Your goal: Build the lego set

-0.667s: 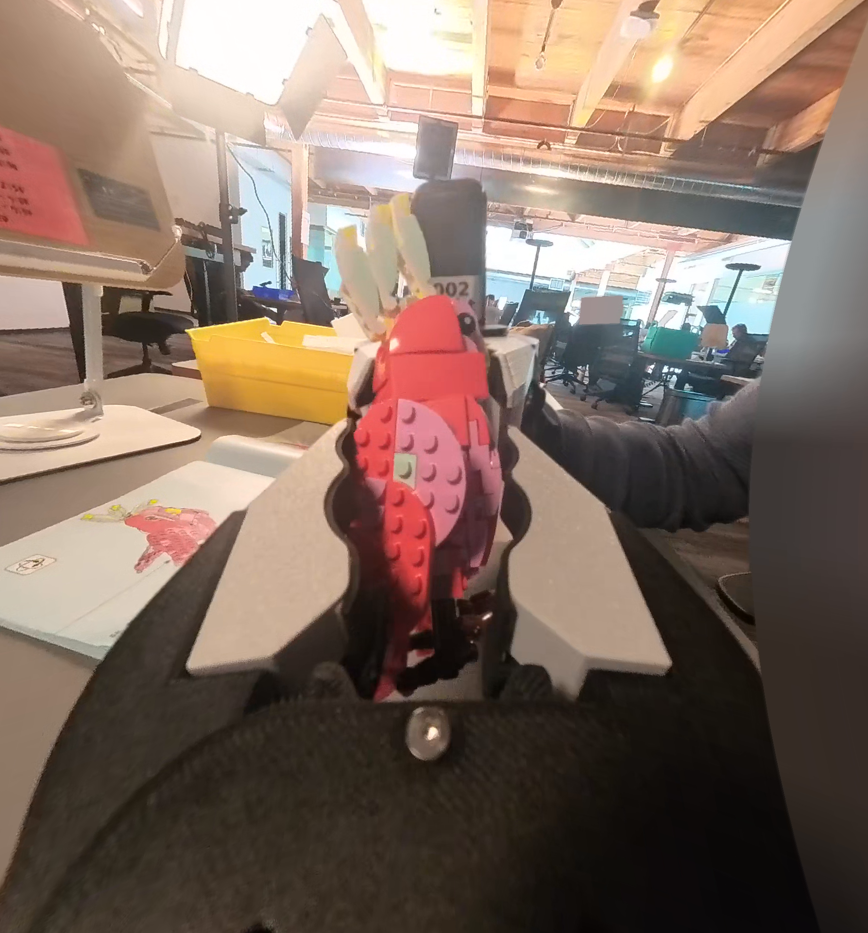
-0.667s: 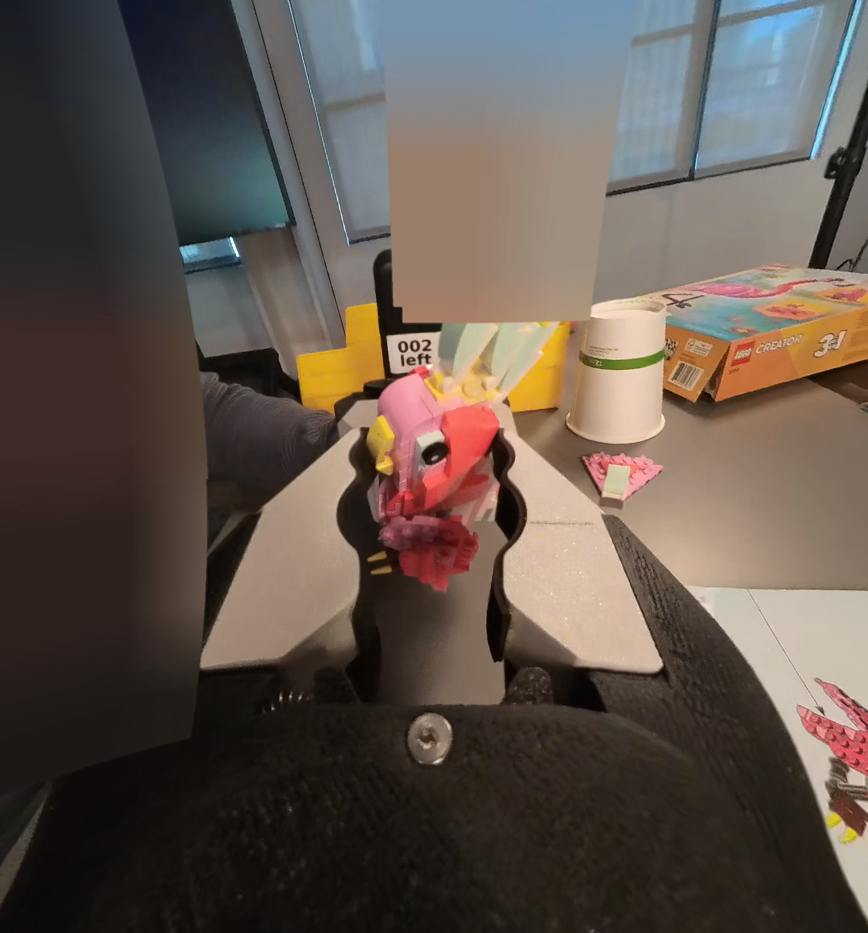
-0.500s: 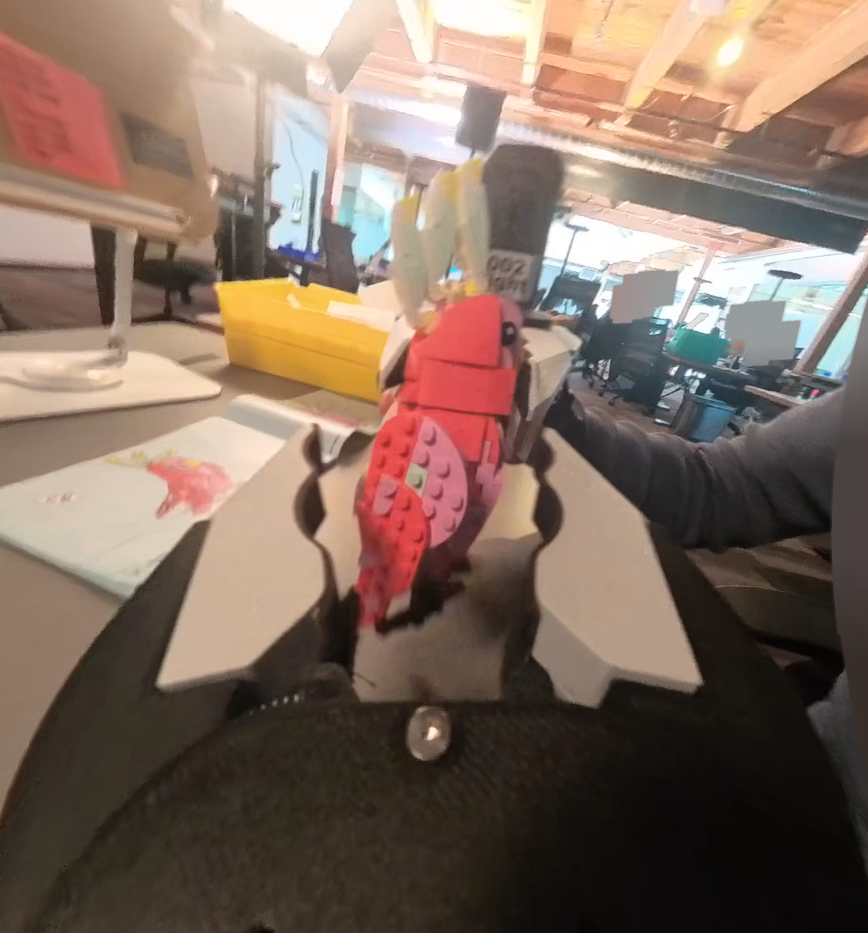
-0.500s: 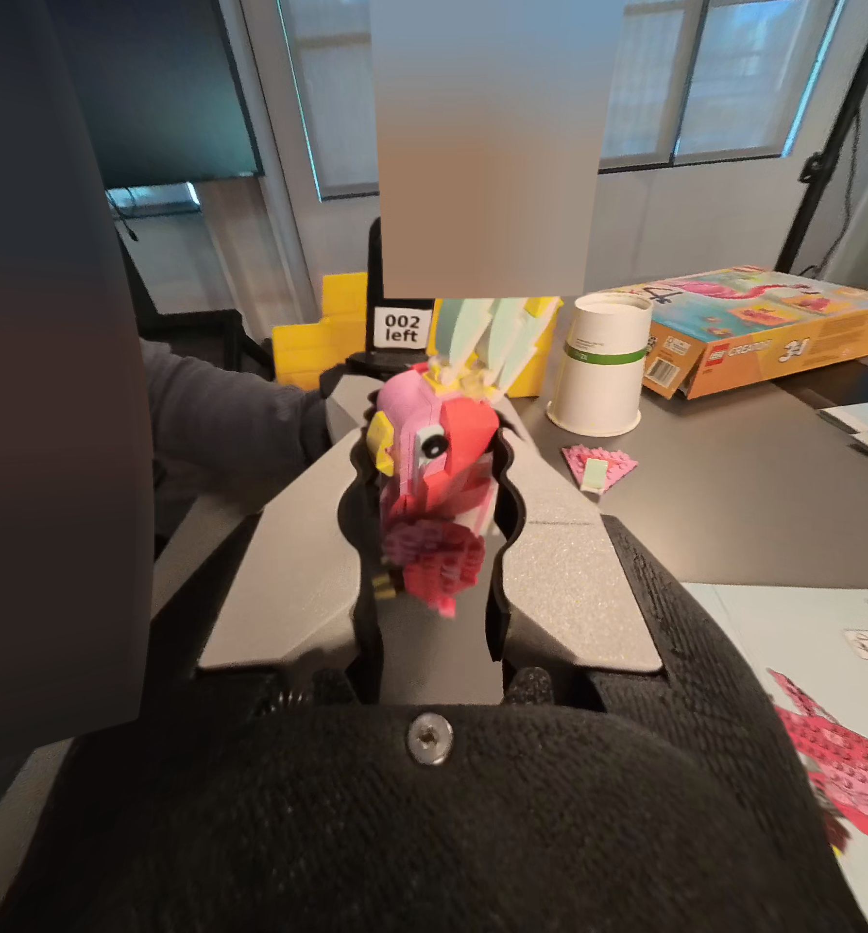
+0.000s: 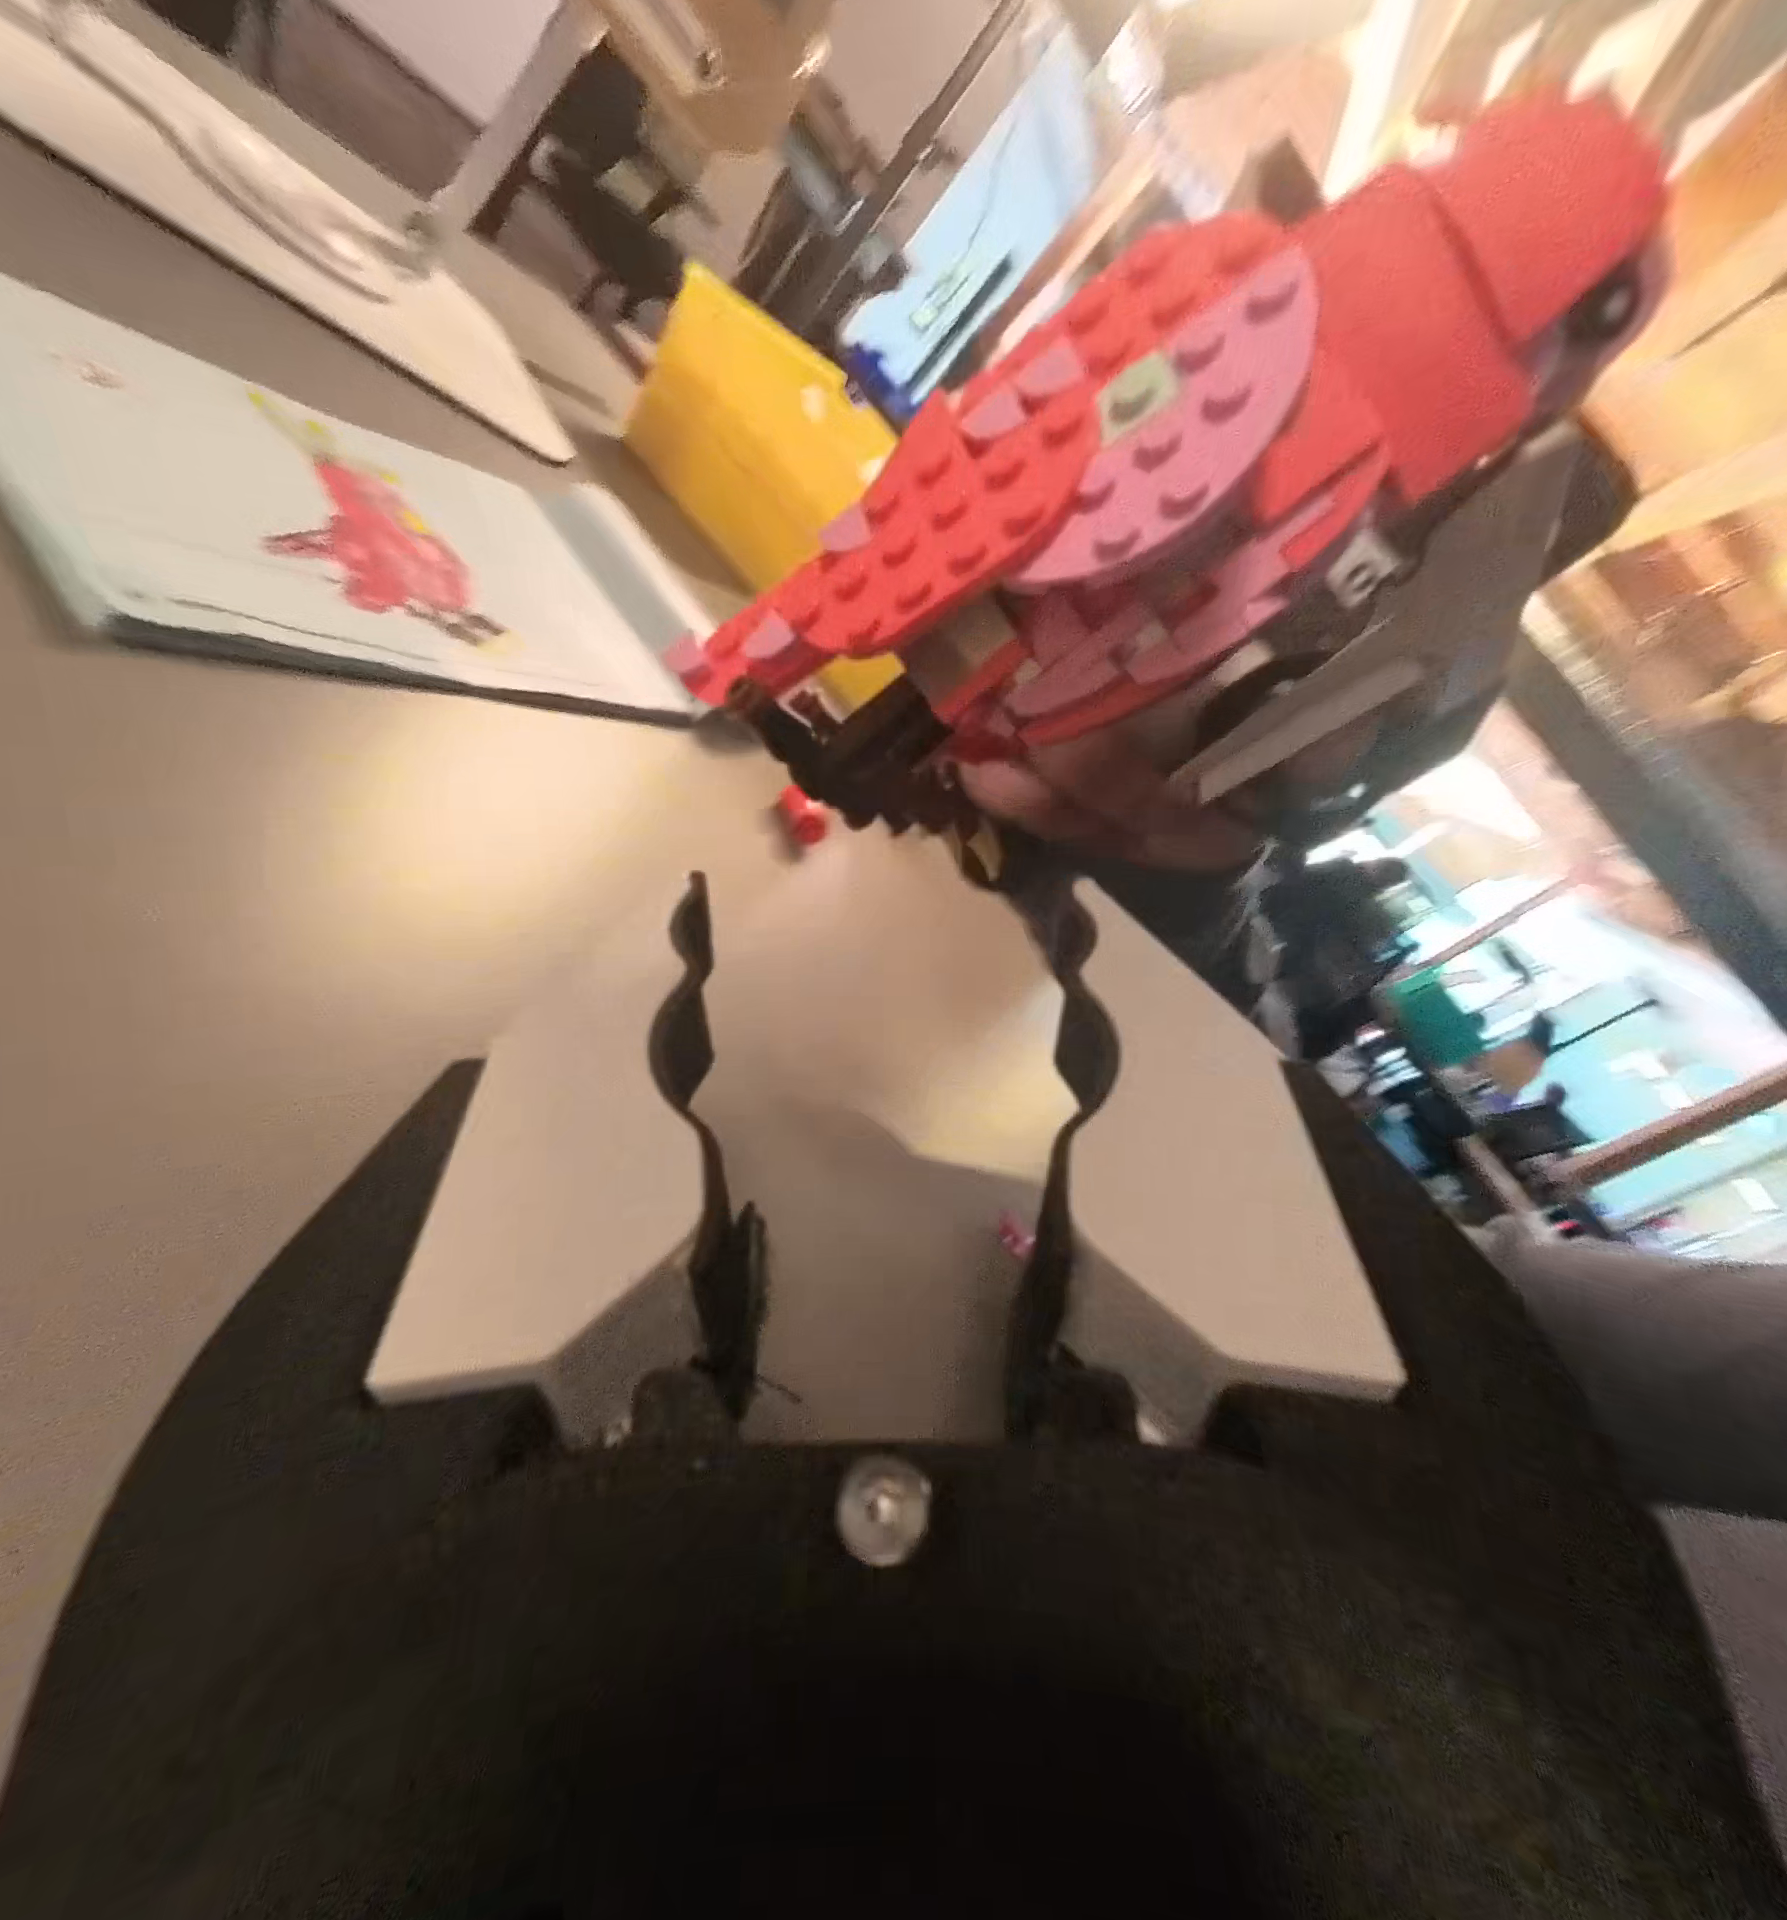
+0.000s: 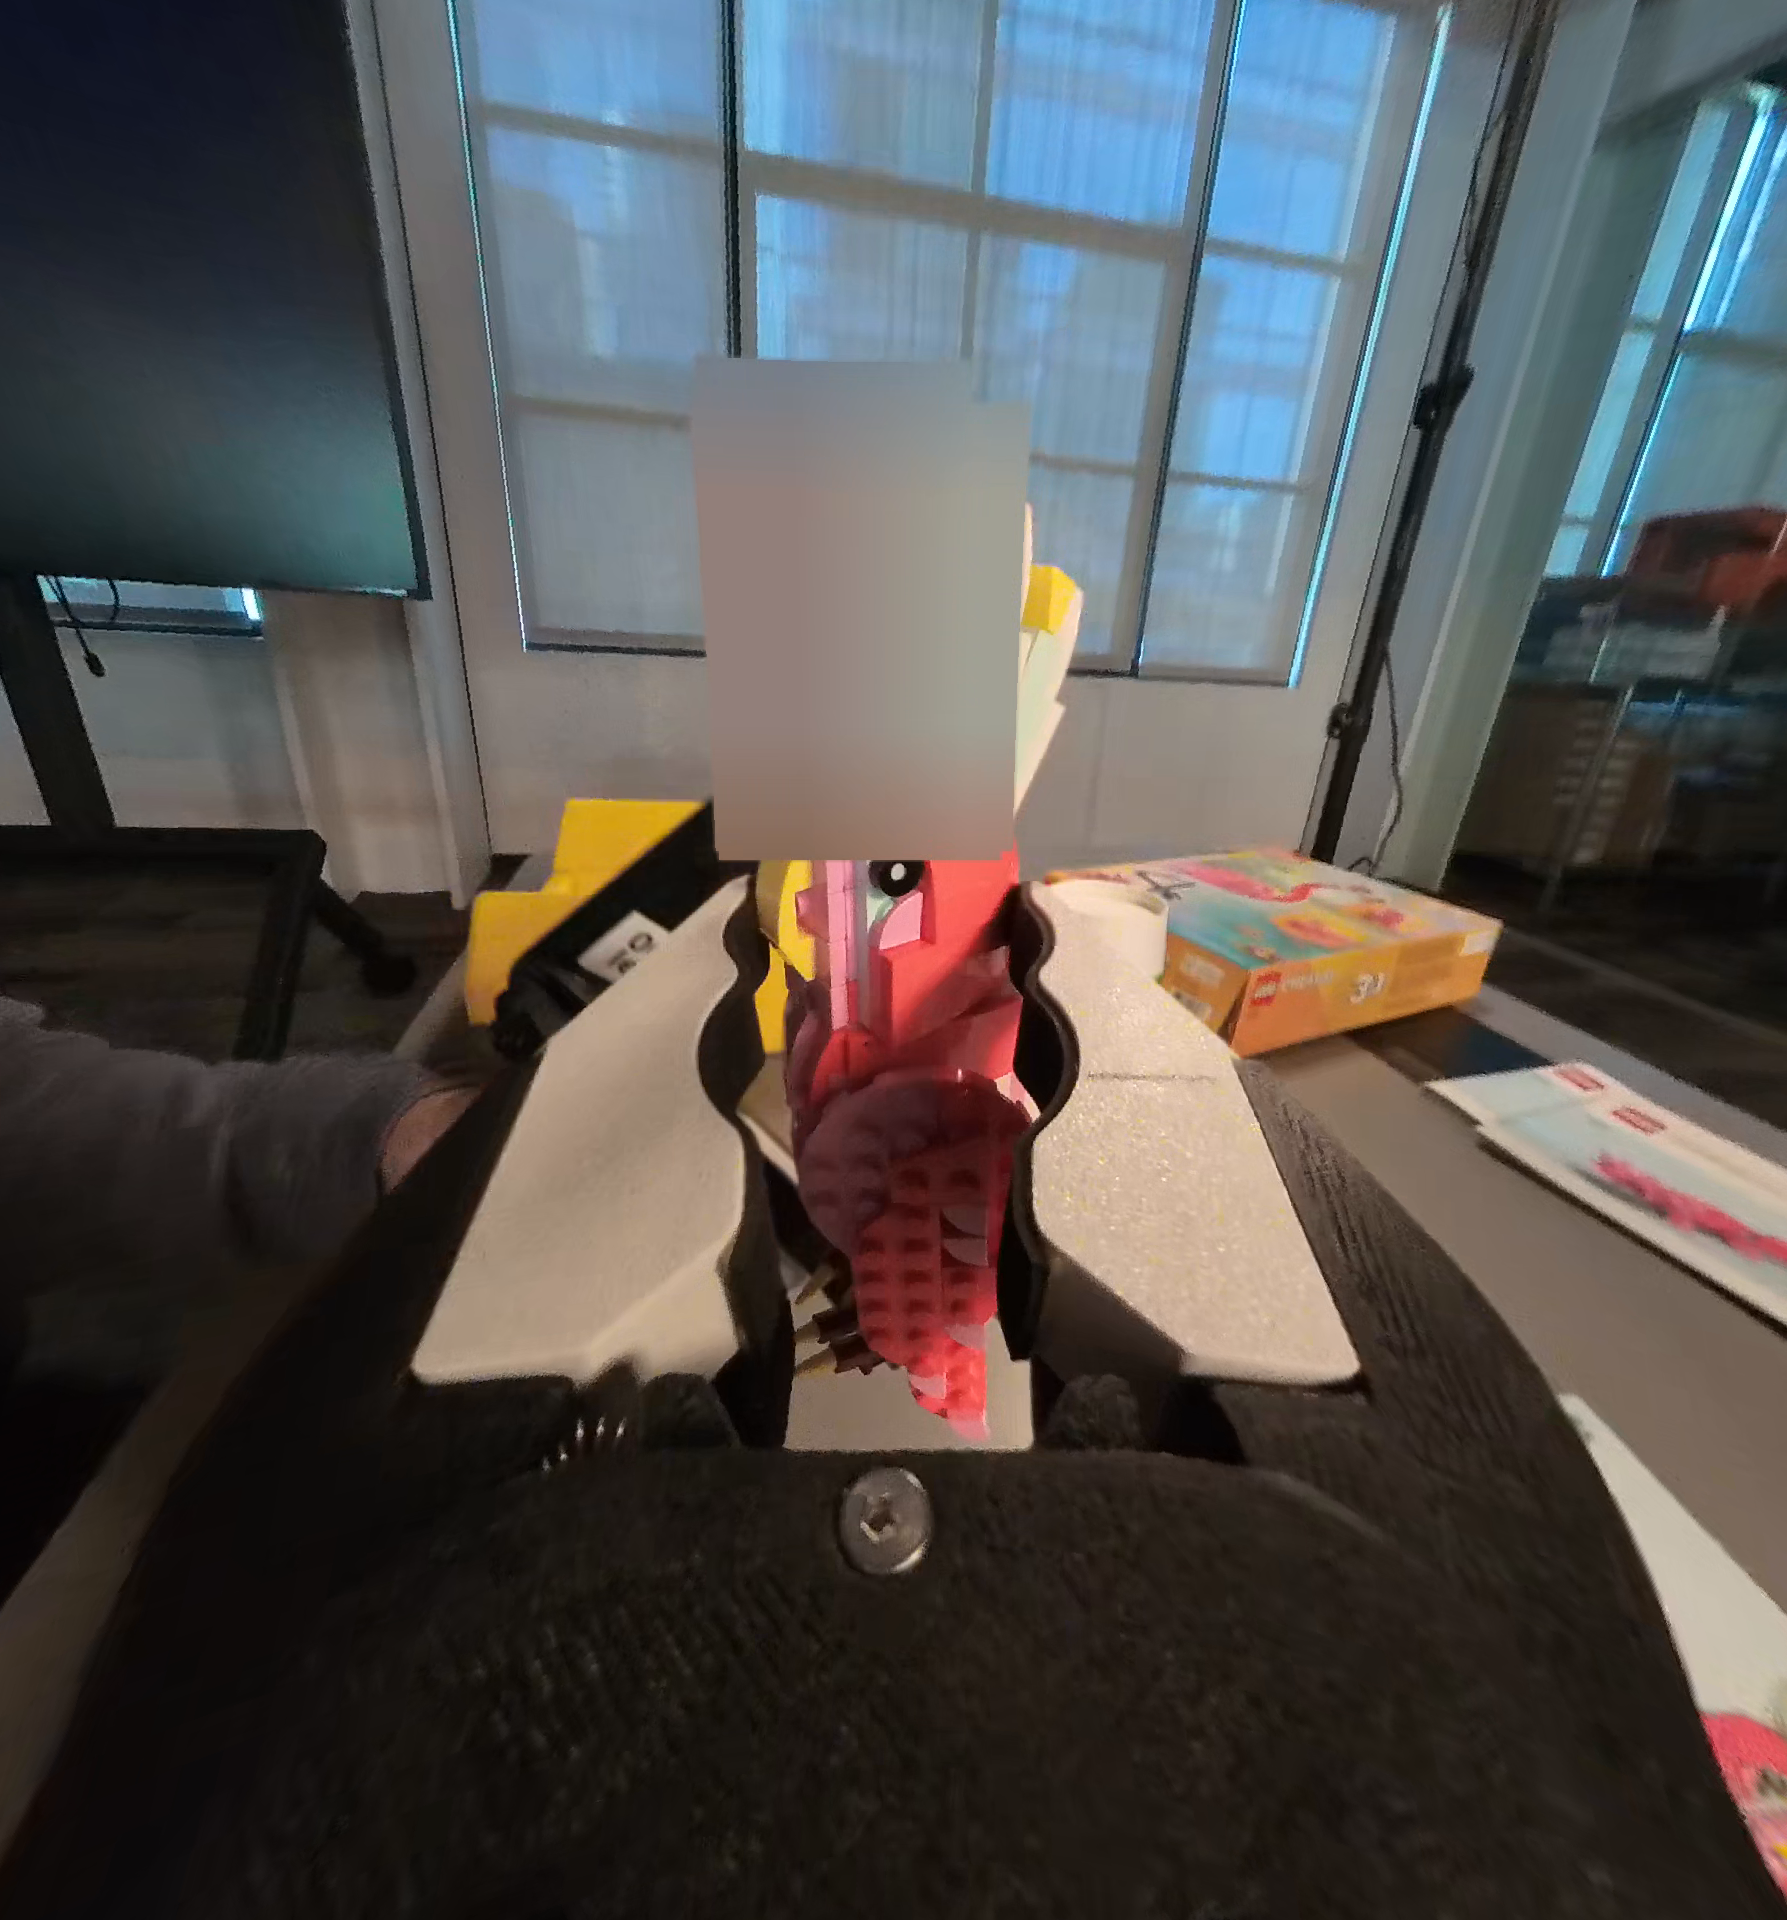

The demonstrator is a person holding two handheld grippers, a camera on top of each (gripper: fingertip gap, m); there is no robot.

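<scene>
Grey tabletop [image 5: 245, 935] filling the left of the tilted, blurred left wrist view, with an open instruction booklet [image 5: 245, 499] at middle left, a yellow bin [image 5: 754, 436] just beyond it near the upper centre, and a white stand base [image 5: 297, 260] at upper left. Small red brick [image 5: 804, 821] lying loose on the table just beyond the fingertips, at frame centre.

Left gripper [image 5: 873, 904]: spread wide, nothing between the wavy black pads but bare tabletop. Pointed toward the underside of a red and pink brick bird [image 5: 1128, 436], which hangs in the upper right of that frame, clear of the table and apart from these fingers, dark clawed feet nearest the tips.

Right gripper [image 6: 881, 914]: pinching the same bird, seen head-up at the centre of the right wrist view. Right-hand pad pressed against the red flank; left-hand pad close on the other side by the yellow beak, contact there hard to make out. Tail and claws down toward the gripper body, pale crest feathers rising above a blurred patch.

Tall paned windows [image 6: 868, 260] behind, a dark screen [image 6: 141, 291] at upper left. Colourful set box [image 6: 1336, 945] and a white paper cup [image 6: 1117, 925] at middle right on the table, more booklets [image 6: 1647, 1174] at right. Grey sleeve [image 6: 193, 1174] at middle left.
</scene>
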